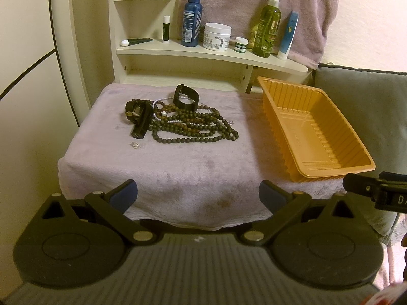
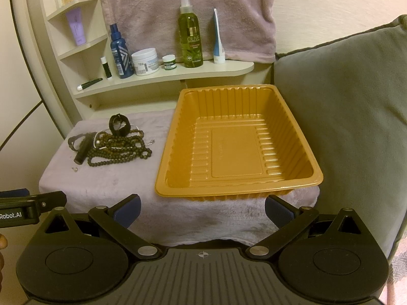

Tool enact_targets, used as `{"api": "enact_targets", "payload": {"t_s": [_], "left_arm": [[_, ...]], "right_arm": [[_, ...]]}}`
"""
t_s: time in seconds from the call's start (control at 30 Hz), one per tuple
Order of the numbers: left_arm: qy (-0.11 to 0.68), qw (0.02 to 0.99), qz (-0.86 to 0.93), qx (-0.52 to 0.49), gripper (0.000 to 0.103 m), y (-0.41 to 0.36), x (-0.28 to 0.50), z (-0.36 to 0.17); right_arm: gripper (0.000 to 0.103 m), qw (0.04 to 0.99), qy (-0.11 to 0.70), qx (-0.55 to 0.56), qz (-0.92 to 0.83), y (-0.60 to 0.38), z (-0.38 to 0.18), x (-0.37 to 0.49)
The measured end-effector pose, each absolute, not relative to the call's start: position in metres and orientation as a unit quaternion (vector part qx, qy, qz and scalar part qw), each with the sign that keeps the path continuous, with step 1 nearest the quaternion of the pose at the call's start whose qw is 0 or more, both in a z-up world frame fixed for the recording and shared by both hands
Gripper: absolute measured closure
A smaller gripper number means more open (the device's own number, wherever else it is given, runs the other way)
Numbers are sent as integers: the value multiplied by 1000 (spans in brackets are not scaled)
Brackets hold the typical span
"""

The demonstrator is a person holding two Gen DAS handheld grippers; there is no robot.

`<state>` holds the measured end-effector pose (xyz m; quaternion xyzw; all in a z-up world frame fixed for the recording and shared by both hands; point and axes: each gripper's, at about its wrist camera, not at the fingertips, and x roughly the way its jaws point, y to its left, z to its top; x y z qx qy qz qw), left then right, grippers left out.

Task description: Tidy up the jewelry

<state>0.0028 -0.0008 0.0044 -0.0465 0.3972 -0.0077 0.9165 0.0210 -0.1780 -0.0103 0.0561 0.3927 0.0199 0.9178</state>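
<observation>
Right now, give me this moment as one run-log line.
stage: not started | left tool: open, holding nothing | right tool: open, holding nothing | jewelry pile: on towel, left of tray | orange tray: holds nothing

both wrist cameras look forward from just off the near edge of the towel-covered stand (image 1: 178, 178), the left facing its left half, the right its right half; both share the orange tray (image 2: 239, 142) and bead pile (image 1: 188, 124).

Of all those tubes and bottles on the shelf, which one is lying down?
The dark green tube with the white cap, at the shelf's left end. It lies flat on its side; the other bottles, jars and tubes there all stand upright.
</observation>
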Motion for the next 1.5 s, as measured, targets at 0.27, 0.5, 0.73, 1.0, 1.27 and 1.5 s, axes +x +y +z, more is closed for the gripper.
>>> {"api": "enact_targets", "payload": {"t_s": [0.27,0.5,0.73,1.0,1.27,1.5], "left_arm": [[397,916,-8,-47,2,0,3,4],[397,917,-8,-47,2,0,2,4],[397,916,-9,-47,2,0,2,4],[396,916,-17,-58,4,-1,2,5],[392,917,-24,-74,4,5,11,1],[381,921,-32,-73,4,8,27,-3]], "right_arm": [[0,918,392,57,20,-178,-10,21],[0,918,392,57,19,-178,-10,21],[0,918,392,57,19,-178,-10,21],[0,921,385,64,11,-184,-10,21],[0,935,343,76,-39,-212,-10,18],[1,942,318,74,-83,-243,-17,26]]}}
